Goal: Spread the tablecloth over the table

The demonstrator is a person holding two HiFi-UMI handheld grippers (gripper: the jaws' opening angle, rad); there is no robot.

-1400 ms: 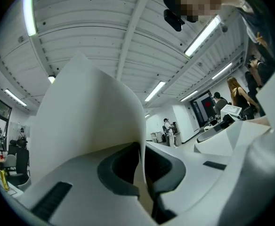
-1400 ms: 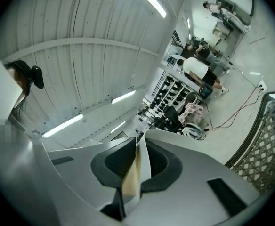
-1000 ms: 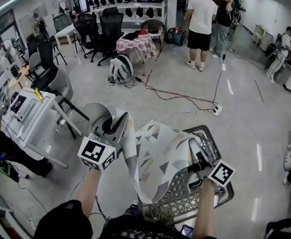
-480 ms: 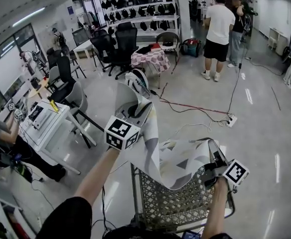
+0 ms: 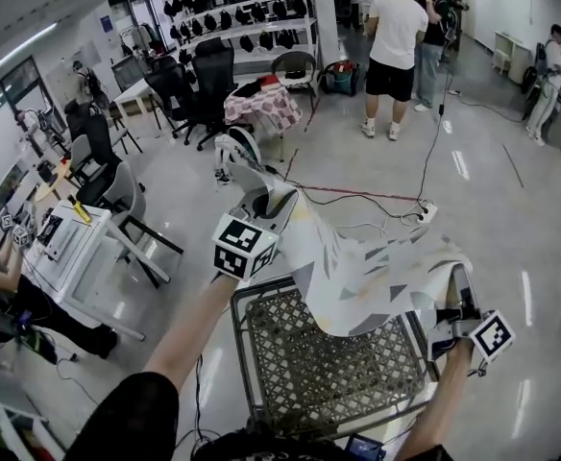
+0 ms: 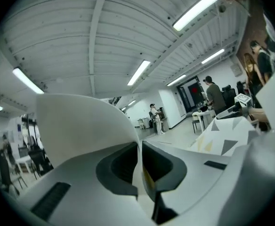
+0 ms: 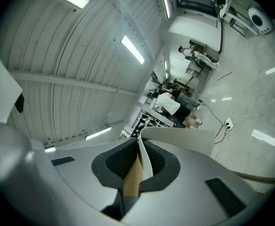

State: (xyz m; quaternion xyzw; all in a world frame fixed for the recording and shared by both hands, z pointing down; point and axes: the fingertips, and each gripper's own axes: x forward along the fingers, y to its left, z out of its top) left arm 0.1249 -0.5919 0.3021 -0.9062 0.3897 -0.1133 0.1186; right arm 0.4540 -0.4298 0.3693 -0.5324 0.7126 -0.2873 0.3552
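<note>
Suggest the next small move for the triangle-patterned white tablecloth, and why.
Probably spread the grippers wider: left gripper and right gripper each pinch the triangle-patterned white tablecloth, which sags bunched above the grey metal mesh table.

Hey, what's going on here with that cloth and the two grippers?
A person is working with a gripper in each hand. The left gripper and the right gripper are each shut on an edge of a patterned tablecloth, holding it stretched in the air over a metal mesh table. It is not yet laid flat.
</note>
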